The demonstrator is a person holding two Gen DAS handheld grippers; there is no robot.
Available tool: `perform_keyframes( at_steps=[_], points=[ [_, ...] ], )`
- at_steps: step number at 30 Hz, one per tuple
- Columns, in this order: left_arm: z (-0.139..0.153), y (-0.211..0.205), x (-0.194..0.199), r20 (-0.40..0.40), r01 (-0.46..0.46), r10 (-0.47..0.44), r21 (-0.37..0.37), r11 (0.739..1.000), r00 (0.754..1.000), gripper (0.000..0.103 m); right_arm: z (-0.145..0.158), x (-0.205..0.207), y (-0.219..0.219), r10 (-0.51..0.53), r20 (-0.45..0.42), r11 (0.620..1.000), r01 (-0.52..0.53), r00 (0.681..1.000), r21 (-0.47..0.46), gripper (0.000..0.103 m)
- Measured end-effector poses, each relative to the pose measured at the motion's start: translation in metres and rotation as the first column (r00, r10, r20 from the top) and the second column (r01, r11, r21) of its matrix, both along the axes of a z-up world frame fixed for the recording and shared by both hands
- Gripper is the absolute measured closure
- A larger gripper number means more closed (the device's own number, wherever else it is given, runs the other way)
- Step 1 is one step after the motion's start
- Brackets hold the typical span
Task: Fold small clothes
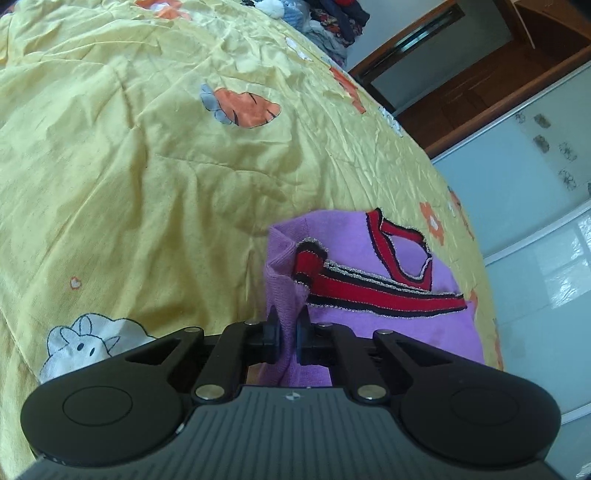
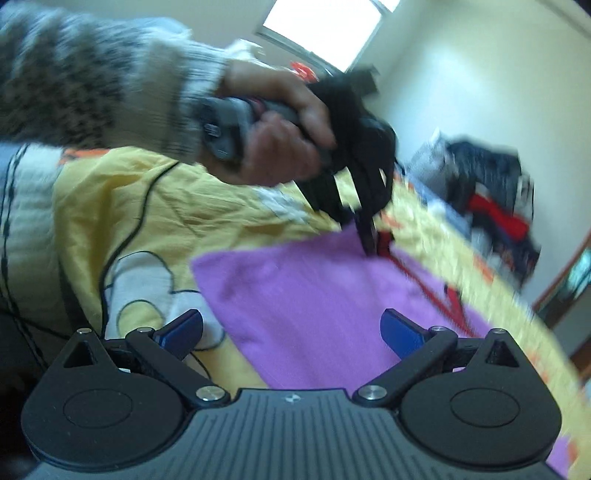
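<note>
A small purple garment (image 1: 373, 266) with red, black and silver striped trim lies on the yellow bedspread (image 1: 147, 166). My left gripper (image 1: 288, 332) is shut on a bunched fold of its purple edge and lifts it slightly. In the right wrist view the garment (image 2: 314, 295) lies flat below my right gripper (image 2: 291, 332), which is open and empty just above the cloth. The left gripper (image 2: 367, 240), held in a hand, pinches the garment's far edge there. That view is blurred.
The bedspread (image 2: 110, 206) has orange and white cartoon prints. A pile of other clothes (image 1: 332, 22) sits at the far end of the bed, also in the right wrist view (image 2: 491, 206). A wooden doorway (image 1: 480, 74) and a pale wardrobe (image 1: 535, 221) stand beside the bed.
</note>
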State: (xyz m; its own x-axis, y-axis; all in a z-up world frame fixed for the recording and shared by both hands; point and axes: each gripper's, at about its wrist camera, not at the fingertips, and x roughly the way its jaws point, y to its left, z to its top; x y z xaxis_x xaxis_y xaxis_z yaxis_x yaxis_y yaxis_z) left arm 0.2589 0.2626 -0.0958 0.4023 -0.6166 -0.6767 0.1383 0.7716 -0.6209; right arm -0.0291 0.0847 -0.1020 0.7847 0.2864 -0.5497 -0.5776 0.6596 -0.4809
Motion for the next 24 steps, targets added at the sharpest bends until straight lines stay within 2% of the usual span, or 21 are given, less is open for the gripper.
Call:
perform_keyframes(
  at_steps=[2,5,7,8,9,10,12,14,16,18,20,24],
  points=[
    [-0.001,0.002,0.0,-0.004,-0.011,0.011,-0.01,1.0,1.0,0.095,-0.005,-0.006,0.01,0.025,0.059,0.998,-0.022,0.998,-0.057,0.001],
    [-0.001,0.003,-0.001,-0.007,-0.02,0.02,-0.017,1.0,1.0,0.095,-0.006,-0.004,0.024,0.044,0.095,0.994,-0.035,0.994,-0.102,0.002],
    [-0.001,0.003,-0.001,-0.009,-0.025,0.024,-0.019,1.0,1.0,0.095,-0.005,0.005,0.031,0.046,0.063,0.995,-0.041,0.997,-0.09,0.027],
    [0.0,0.004,-0.001,-0.01,-0.028,0.028,-0.016,0.999,1.0,0.095,-0.004,0.011,0.032,0.042,0.021,0.996,-0.04,0.999,-0.076,0.065],
    [0.0,0.005,-0.001,-0.012,-0.031,0.031,-0.016,0.999,0.999,0.095,-0.004,0.018,0.033,0.025,-0.027,0.998,-0.026,0.999,-0.061,0.08],
    [0.0,0.005,-0.001,-0.012,-0.033,0.033,-0.016,0.999,0.999,0.095,-0.005,0.023,0.033,0.008,-0.047,0.999,-0.01,0.999,-0.05,0.08],
    [-0.001,0.005,-0.002,-0.01,-0.039,0.039,-0.013,0.999,0.999,0.095,-0.006,0.023,0.032,0.002,-0.044,0.999,-0.004,0.999,-0.045,0.089],
    [0.0,0.005,-0.004,0.001,-0.047,0.047,-0.012,0.999,0.999,0.096,-0.002,0.026,0.026,0.003,-0.069,1.0,-0.003,0.998,0.0,0.094],
    [0.004,0.005,-0.007,0.014,-0.063,0.063,-0.01,0.998,0.998,0.096,0.004,0.033,0.017,-0.002,-0.11,0.998,0.009,0.994,0.067,0.095],
    [0.009,0.005,-0.009,0.017,-0.081,0.081,-0.016,0.997,0.997,0.096,0.013,0.047,0.004,-0.014,-0.191,0.985,0.047,0.981,0.169,0.096],
    [0.018,0.003,-0.009,0.02,-0.095,0.095,-0.024,0.995,0.995,0.096,0.024,0.057,-0.011,-0.017,-0.238,0.961,0.082,0.971,0.263,0.096],
    [0.043,-0.011,-0.011,0.041,-0.104,0.106,-0.035,0.994,0.994,0.096,0.046,0.072,-0.05,-0.017,-0.328,0.875,0.173,0.944,0.452,0.096]
  ],
)
